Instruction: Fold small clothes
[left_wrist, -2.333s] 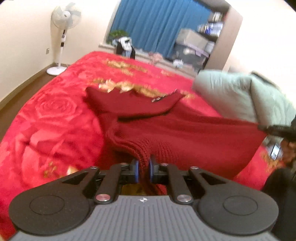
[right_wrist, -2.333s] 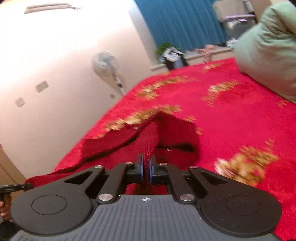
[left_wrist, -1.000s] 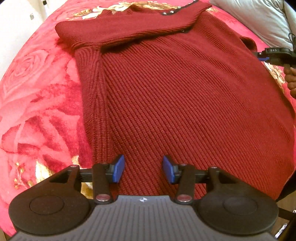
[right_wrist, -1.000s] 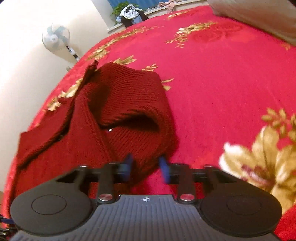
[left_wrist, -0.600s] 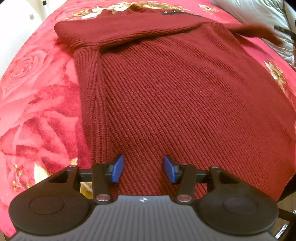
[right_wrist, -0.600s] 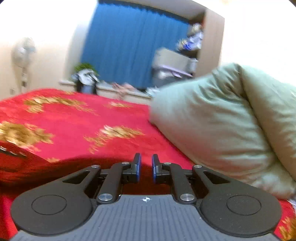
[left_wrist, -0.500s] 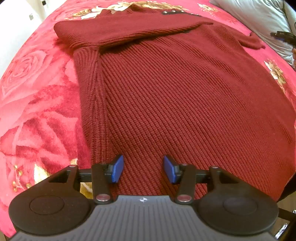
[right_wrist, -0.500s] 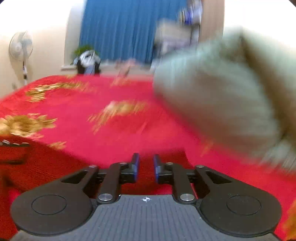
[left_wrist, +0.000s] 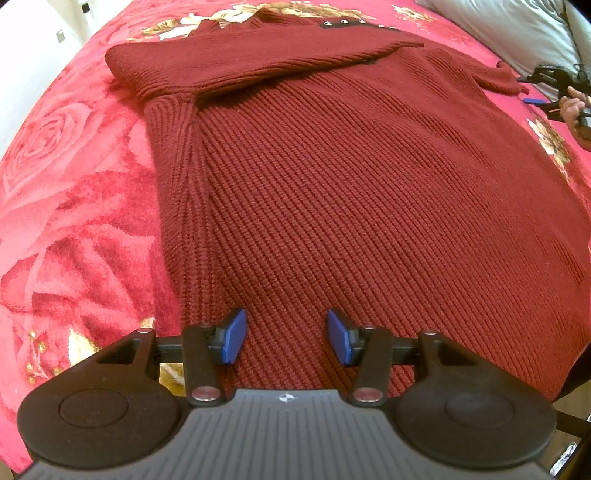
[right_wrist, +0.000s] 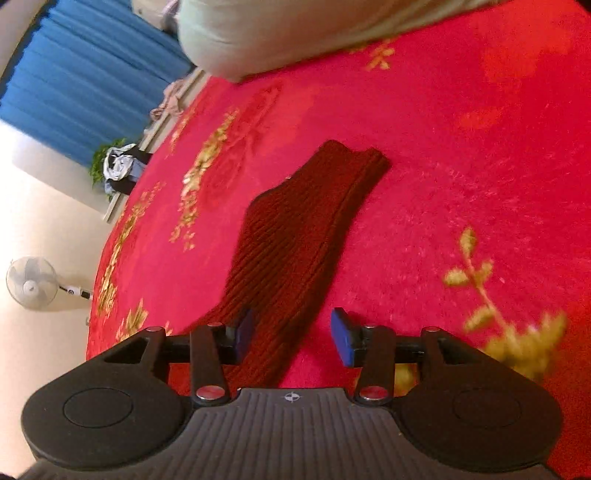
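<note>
The left gripper (left_wrist: 283, 336) is pointing steeply down over the sweater (left_wrist: 351, 192), which is lying flat on the red blanket (left_wrist: 74, 206), jaws apart and empty. The right gripper (right_wrist: 291, 334), rolled sideways, is opening over the sleeve (right_wrist: 295, 236), gripping nothing.

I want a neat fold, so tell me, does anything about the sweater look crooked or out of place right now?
The sweater lies flat on the bedspread, but unevenly: one sleeve is folded across the chest, while the other sleeve sticks straight out sideways. The right gripper is opening over it, not pinching. No damage shows.
</note>
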